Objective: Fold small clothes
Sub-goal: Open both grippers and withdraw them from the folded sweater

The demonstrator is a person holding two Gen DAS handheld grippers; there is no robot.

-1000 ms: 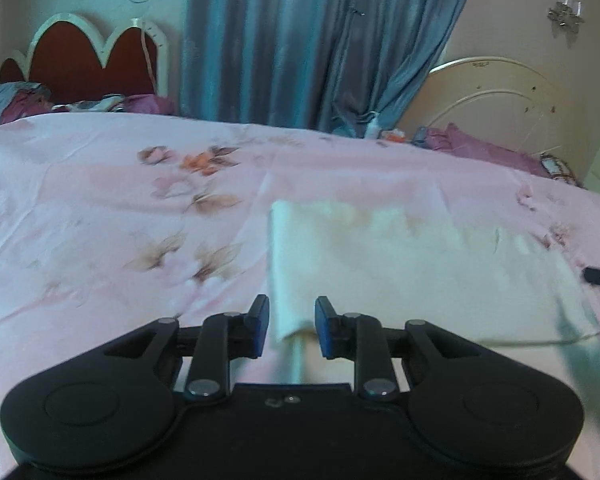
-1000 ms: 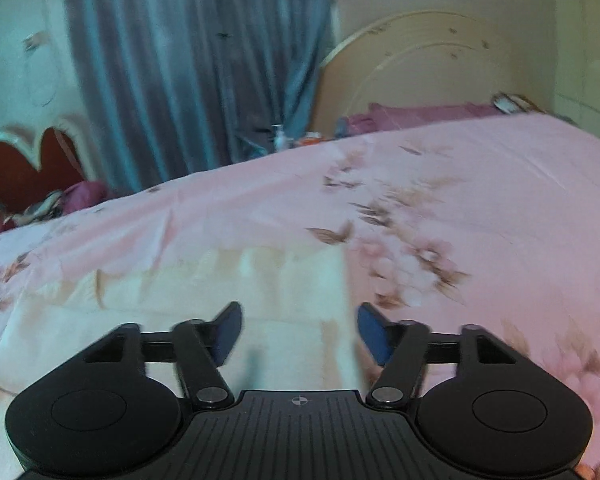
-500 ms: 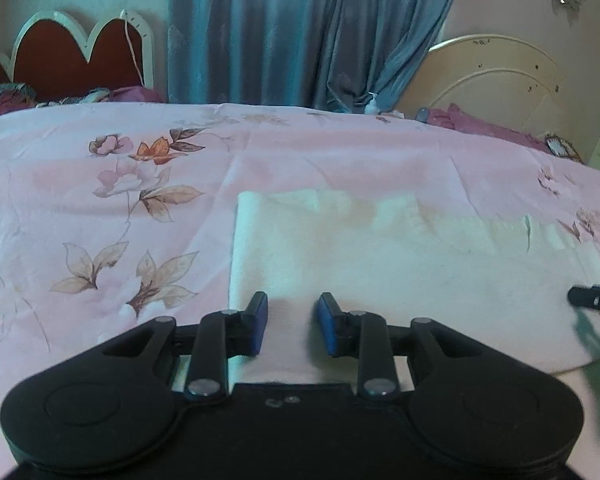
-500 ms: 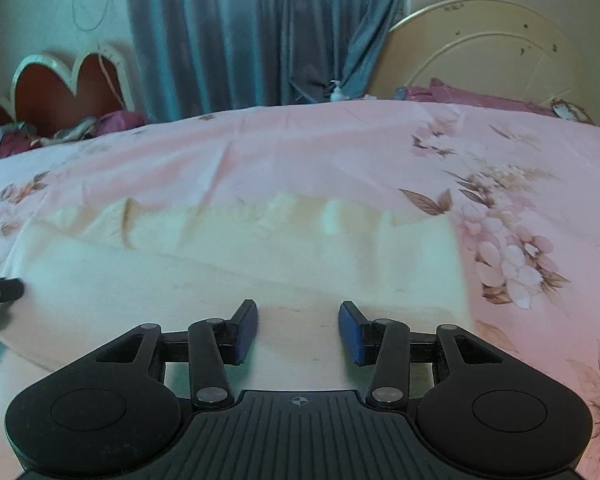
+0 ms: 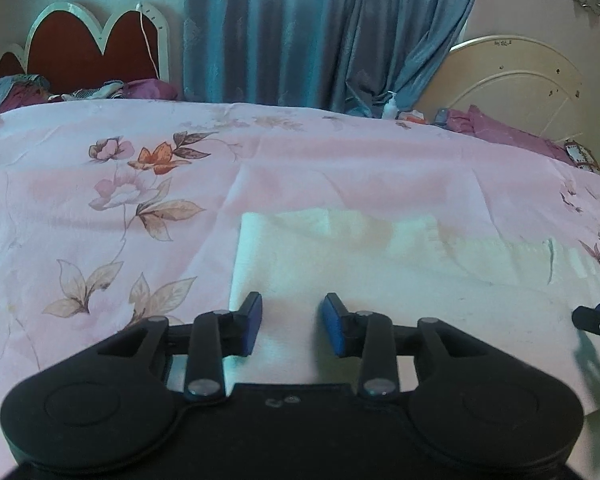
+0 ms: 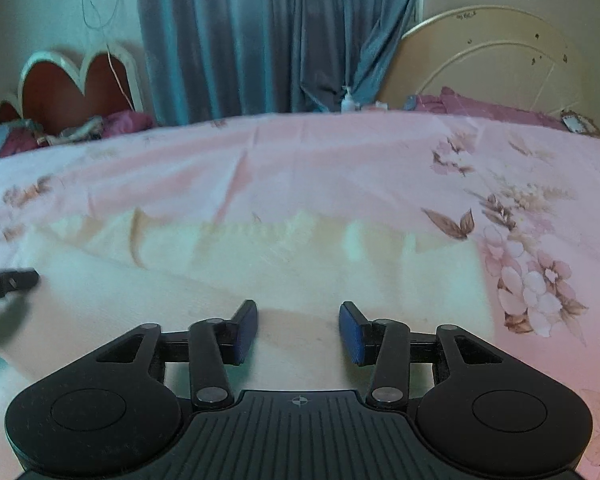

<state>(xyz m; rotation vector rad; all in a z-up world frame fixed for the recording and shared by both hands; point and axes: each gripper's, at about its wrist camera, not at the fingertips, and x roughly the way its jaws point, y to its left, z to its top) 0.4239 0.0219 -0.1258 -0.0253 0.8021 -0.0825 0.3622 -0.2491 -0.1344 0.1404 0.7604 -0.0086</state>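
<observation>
A pale cream cloth [image 5: 380,276] lies spread flat on the pink floral bedsheet [image 5: 100,200], folded over with its upper layer ending in an uneven far edge. My left gripper [image 5: 291,322] hovers over the cloth's near left corner; its jaws are opening and nothing is between them. My right gripper [image 6: 298,330] stands open over the near right part of the same cloth [image 6: 260,272], nothing pinched. Each gripper's tip shows at the edge of the other's view.
The bedsheet [image 6: 380,160] stretches far beyond the cloth. A red scalloped headboard [image 5: 88,48], blue curtains [image 5: 300,28] and a cream round headboard [image 5: 512,84] stand behind. Crumpled clothes [image 5: 500,128] and a small bottle [image 5: 390,106] lie at the bed's far edge.
The left gripper let go of the cloth edge it pinched and its jaws widened. Both grippers came down and drew back to the cloth's near edge; the cloth now lies flat.
</observation>
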